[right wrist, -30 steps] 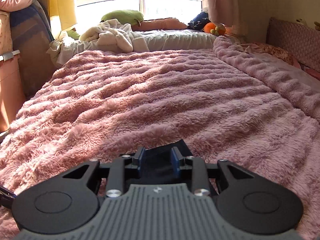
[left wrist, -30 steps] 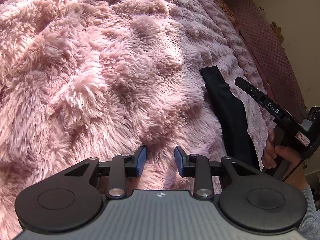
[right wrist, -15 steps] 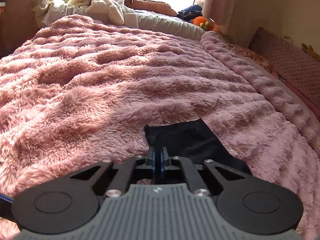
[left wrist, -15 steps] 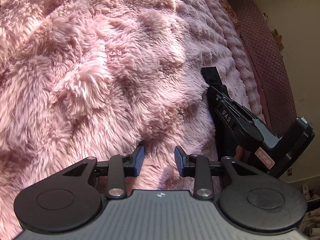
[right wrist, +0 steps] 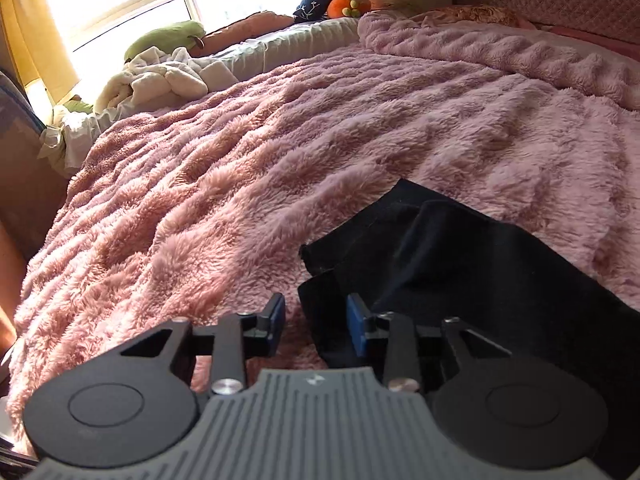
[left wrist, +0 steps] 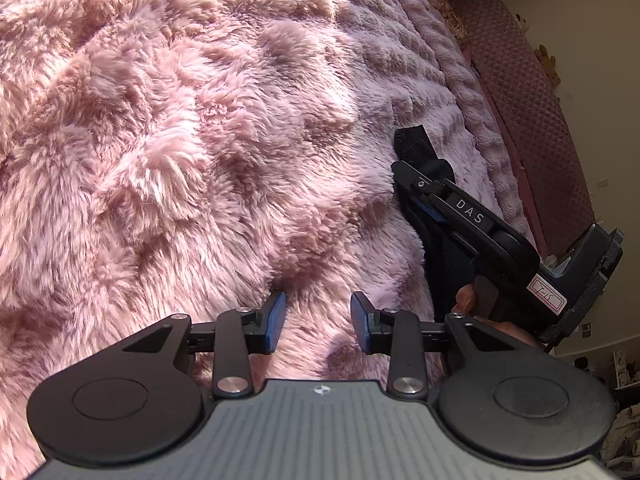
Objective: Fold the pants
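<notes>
Your fluffy pink blanket (right wrist: 280,152) covers the bed, and the black pants (right wrist: 460,264) lie rumpled on its near right part. Your right gripper (right wrist: 316,322) has just been opening, its jaws apart over the cloth's edge without pinching it. Your left gripper (left wrist: 318,320) hovers part-open over bare blanket, holding nothing.

I see my left gripper (left wrist: 316,322) hovering parted over the pink fuzzy blanket (left wrist: 192,140), nothing between its 2 pads. Right of it, the right gripper (left wrist: 416,184) sits on the black pants (left wrist: 414,146).
</notes>
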A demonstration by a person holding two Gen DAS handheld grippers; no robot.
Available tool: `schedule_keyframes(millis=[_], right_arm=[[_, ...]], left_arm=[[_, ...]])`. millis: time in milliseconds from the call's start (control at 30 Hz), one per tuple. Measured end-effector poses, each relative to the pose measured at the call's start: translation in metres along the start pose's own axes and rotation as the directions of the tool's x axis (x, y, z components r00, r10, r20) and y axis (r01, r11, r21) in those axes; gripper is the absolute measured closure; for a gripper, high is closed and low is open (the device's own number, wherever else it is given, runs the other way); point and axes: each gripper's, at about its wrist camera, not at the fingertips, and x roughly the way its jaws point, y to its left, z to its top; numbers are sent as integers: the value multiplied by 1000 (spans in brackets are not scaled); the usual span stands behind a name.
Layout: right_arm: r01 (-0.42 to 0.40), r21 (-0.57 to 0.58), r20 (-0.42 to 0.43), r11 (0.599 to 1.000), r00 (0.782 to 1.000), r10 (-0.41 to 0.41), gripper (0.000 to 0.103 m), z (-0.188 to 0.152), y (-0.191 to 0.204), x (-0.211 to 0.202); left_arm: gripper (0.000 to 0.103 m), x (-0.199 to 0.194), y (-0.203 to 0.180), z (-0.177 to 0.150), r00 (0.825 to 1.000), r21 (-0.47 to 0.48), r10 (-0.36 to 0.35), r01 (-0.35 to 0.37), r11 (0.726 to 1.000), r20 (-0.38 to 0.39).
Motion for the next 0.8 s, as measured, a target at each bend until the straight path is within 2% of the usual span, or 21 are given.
schedule_keyframes(millis=[33, 67, 100, 167, 267, 400, 467, 567, 667, 733, 800], right_arm=[[9, -3, 8, 1000, 1000, -9, 93, 0, 0, 0], [6, 8, 15, 1000, 1000, -6, 94, 0, -3, -1], [13, 17, 19, 1000, 1000, -13, 101, -1, -4, -2], [39, 28, 46, 999, 998, -40, 103, -2, -9, -5], [35, 79, 145, 996, 988, -46, 103, -1, -15, -21], [111, 107, 270, 988, 953, -136, 103, 13, -14, -38], [159, 163, 309, 974, 929, -203, 103, 25, -14, -41], [186, 191, 361, 964, 900, -245, 103, 36, -2, -38], [244, 135, 362, 960, 890, -277, 103, 39, 22, -21], [251, 100, 335, 963, 902, -270, 103, 34, 37, -10], [299, 63, 281, 952, 910, -304, 103, 27, 48, 5]], left_arm=[[63, 1, -3, -1, 1000, 13, 6, -6, 1000, 0], [63, 2, -5, -2, 1000, 25, 12, -12, 1000, 0], [63, 2, -7, -3, 1000, 40, 18, -18, 999, -1], [63, 4, -10, -4, 1000, 59, 23, -23, 998, -4], [63, 5, -12, -5, 1000, 70, 20, -19, 997, -11], [63, 5, -12, -6, 1000, 67, 17, -16, 998, -14], [63, 6, -13, -6, 1000, 74, 21, -19, 997, -16], [63, 8, -14, -6, 999, 81, 26, -25, 996, -18], [63, 9, -14, -5, 1000, 78, 23, -21, 997, -21], [63, 10, -13, -4, 1000, 71, 19, -17, 997, -23], [63, 9, -11, -4, 1000, 68, 15, -14, 998, -25]])
